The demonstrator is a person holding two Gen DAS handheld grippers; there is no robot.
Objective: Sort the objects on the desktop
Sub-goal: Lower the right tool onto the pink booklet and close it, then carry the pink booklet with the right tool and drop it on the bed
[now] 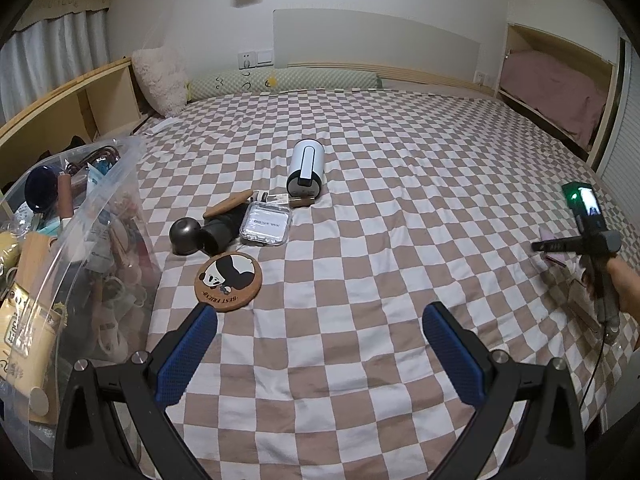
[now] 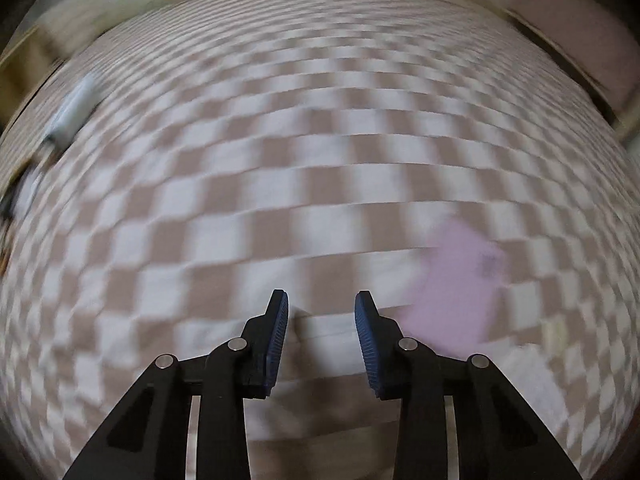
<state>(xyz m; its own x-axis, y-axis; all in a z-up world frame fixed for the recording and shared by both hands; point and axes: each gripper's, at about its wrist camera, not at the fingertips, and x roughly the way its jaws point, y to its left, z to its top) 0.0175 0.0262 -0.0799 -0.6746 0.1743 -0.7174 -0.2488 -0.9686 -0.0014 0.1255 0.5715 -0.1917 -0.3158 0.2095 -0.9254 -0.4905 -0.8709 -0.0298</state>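
Left gripper (image 1: 320,320) jaws spread wide, empty, over checked bed (image 1: 400,200). Right gripper (image 2: 322,304) jaws part-open, nothing between; view blurred. Loose items clustered mid-bed: panda coaster (image 1: 228,282) flat, light, stiff, so take by rim; clear case (image 1: 265,224) slick, prob. brittle, grip across short sides; white cylinder (image 1: 306,172) lying down, may roll, clamp mid-body. Full clear bin (image 1: 116,184) far left. Pink item (image 2: 460,280) near right gripper, too blurred to ID.

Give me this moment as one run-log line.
left gripper: open, empty, facing panda coaster | right gripper: open, empty, view blurred | pink item: on bedspread, right of it
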